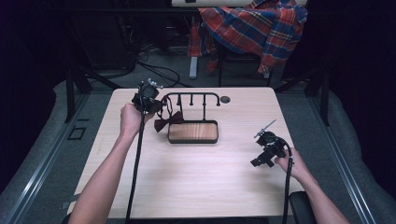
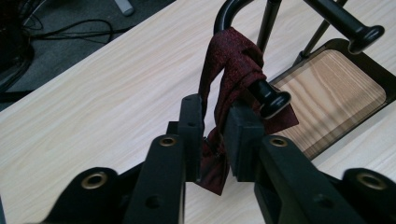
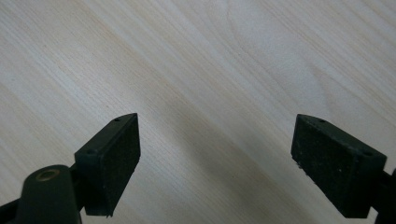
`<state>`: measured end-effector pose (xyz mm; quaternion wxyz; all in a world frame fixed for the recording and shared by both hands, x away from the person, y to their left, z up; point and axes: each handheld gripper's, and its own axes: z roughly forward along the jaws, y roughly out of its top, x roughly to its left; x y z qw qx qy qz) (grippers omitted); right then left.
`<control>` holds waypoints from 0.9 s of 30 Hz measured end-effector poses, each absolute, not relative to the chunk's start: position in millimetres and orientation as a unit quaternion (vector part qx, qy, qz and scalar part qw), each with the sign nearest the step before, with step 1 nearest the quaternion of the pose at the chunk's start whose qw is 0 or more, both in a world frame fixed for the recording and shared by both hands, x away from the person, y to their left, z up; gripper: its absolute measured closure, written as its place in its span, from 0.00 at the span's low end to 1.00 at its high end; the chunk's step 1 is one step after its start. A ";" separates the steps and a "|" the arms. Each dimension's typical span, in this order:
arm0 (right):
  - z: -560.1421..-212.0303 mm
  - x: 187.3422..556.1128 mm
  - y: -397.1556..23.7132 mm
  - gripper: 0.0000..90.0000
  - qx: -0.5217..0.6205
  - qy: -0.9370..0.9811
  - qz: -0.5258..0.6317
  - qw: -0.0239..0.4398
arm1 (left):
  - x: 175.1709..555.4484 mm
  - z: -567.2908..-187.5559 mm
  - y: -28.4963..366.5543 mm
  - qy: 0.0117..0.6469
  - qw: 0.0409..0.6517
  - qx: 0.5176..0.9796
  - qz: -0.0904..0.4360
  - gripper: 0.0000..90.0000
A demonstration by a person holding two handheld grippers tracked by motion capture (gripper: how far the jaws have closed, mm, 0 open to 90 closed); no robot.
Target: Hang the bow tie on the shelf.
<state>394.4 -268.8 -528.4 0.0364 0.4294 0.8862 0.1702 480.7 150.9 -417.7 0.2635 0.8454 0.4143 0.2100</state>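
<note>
The left gripper (image 2: 212, 140) pinches a dark red bow tie (image 2: 233, 65) in the middle of its own view. The bow tie hangs over a peg (image 2: 271, 95) of the black rack (image 1: 193, 99), upper middle of the high view. It looks like the hanging step. Next, I think, the jaws must let go gently. The right gripper (image 3: 215, 158) rests wide apart over the bare table (image 3: 196, 60), lower right.

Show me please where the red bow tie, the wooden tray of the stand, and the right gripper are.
red bow tie (image 2: 233, 60), left gripper view, on the fabric draped over the peg.
wooden tray (image 1: 193, 132), high view, on its wood floor.
right gripper (image 3: 215, 154), right gripper view, midway between its open jaws.
</note>
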 end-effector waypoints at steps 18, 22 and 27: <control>-527.7 394.5 -268.6 0.17 0.426 0.888 0.168 0.037 | 468.1 -414.8 169.6 0.432 0.265 0.833 0.224 0.39; -528.3 394.6 -268.5 0.17 0.427 0.887 0.172 0.035 | 460.3 -413.4 175.9 0.431 0.274 0.831 0.221 0.30; -527.2 394.5 -268.5 0.17 0.423 0.890 0.168 0.037 | 448.5 -410.4 185.3 0.434 0.284 0.824 0.226 0.23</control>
